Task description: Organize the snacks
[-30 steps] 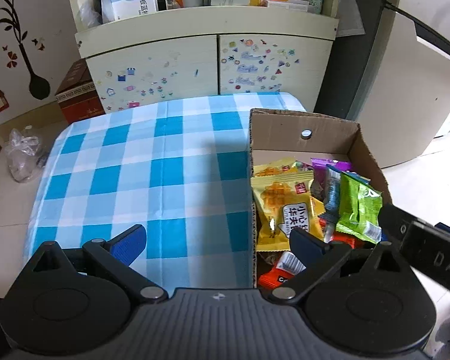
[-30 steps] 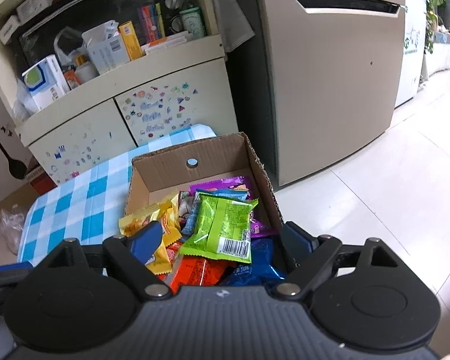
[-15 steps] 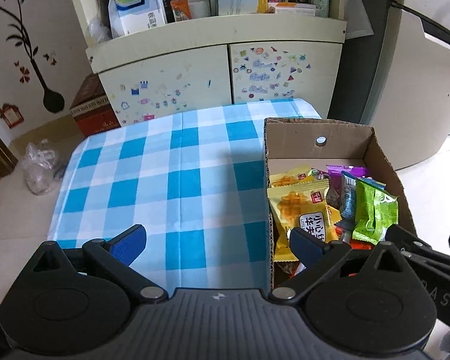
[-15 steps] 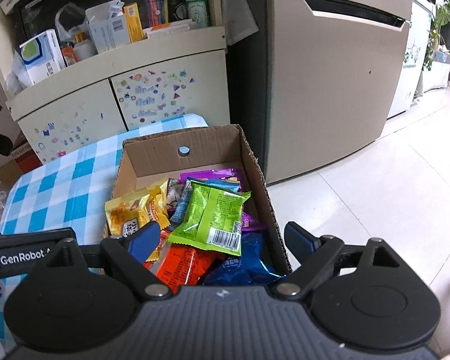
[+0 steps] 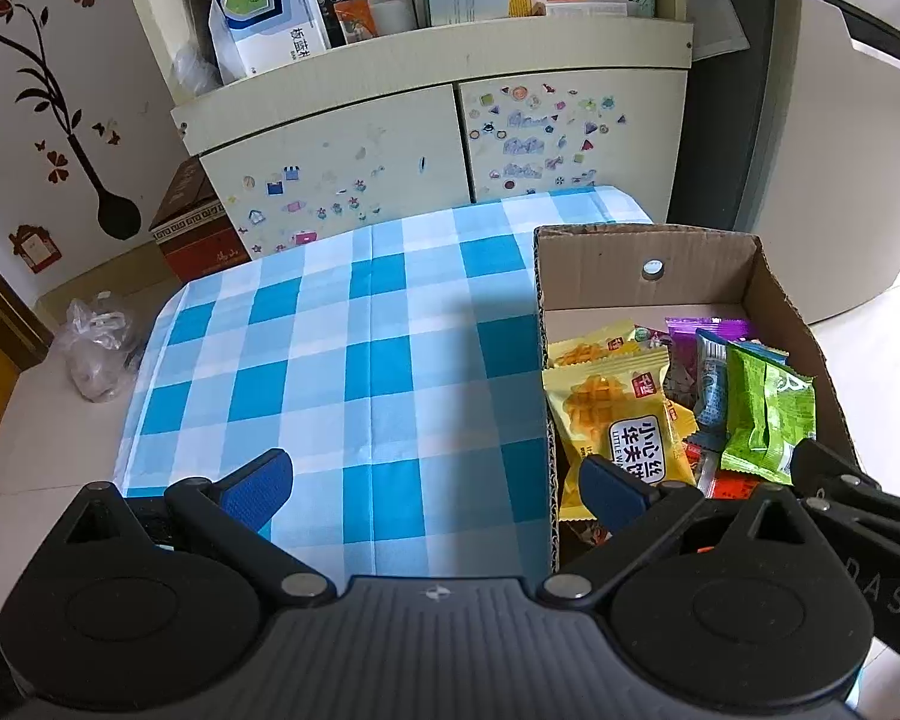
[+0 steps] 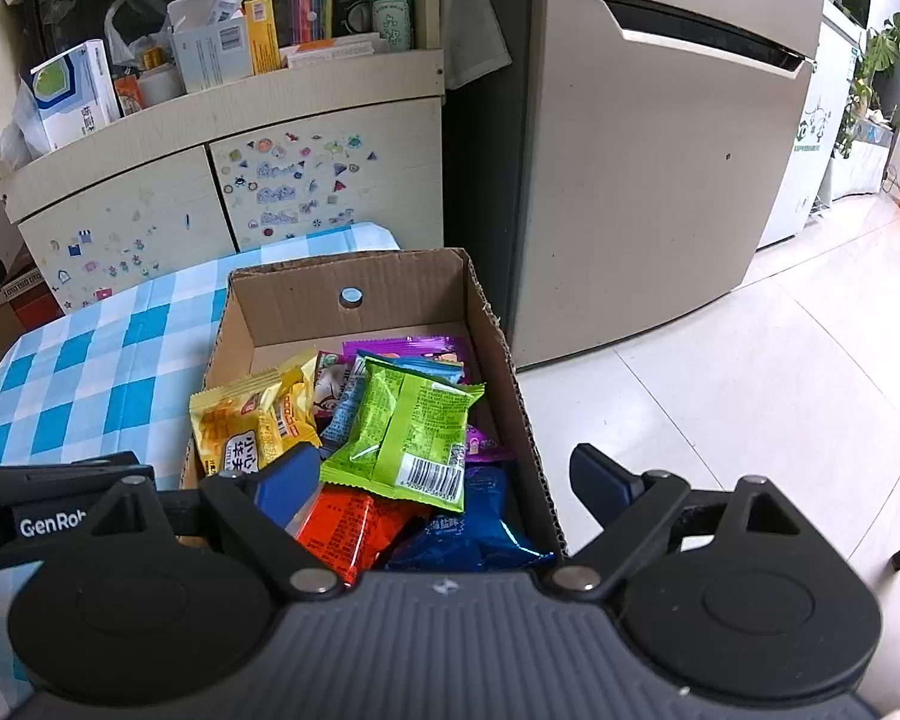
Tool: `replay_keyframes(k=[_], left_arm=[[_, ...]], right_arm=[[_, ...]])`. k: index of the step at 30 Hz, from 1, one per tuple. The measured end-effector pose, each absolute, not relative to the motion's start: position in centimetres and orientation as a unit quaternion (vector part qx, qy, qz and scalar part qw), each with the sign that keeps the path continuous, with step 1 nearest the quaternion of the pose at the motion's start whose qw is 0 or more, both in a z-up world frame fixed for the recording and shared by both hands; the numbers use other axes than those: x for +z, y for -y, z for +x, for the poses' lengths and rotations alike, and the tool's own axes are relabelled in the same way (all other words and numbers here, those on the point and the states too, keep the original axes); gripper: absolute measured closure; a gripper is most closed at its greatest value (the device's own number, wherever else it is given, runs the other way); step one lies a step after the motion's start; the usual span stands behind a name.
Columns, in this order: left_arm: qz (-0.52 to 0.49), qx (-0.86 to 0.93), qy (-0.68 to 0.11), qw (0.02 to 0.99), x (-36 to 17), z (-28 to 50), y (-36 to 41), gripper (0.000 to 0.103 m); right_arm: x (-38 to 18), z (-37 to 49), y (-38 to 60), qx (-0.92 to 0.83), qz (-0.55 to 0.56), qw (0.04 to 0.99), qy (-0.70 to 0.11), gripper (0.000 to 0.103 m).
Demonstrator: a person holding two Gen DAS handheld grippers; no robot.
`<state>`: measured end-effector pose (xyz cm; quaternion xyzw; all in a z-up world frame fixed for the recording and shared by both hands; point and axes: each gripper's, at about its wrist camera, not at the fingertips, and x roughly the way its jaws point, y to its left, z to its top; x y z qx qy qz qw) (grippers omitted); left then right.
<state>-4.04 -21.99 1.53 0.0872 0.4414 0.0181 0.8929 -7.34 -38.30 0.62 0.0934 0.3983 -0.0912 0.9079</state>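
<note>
An open cardboard box (image 5: 594, 255) (image 6: 282, 300) sits at the right edge of the blue-and-white checked table (image 5: 354, 360). It holds several snack packets: yellow ones (image 5: 624, 414) (image 6: 252, 426), a green one (image 5: 768, 408) (image 6: 414, 426), a purple one (image 6: 414, 348), an orange-red one (image 6: 348, 522) and a dark blue one (image 6: 468, 534). My left gripper (image 5: 435, 480) is open and empty above the table's near edge, left of the box. My right gripper (image 6: 444, 480) is open and empty above the box's near end.
A cream cabinet (image 5: 438, 138) with stickers and a cluttered shelf stands behind the table. A fridge (image 6: 642, 180) stands to the right. A red-brown carton (image 5: 192, 228) and a plastic bag (image 5: 96, 348) lie on the floor at the left.
Both grippers have pulled back and risen a little, so more of the table and cabinet shows. Both stay open and empty. The packets in the box have not moved.
</note>
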Motion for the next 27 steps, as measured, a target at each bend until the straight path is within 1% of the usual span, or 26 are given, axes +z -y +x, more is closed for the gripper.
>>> replay_keyframes(k=[27], left_arm=[[0.085,0.010,-0.448,0.890,1.07,-3.70,21.82,0.000]], right_arm=[[0.32,-7.10,37.86,-0.095,0.083,0.907,-0.402,0.013]])
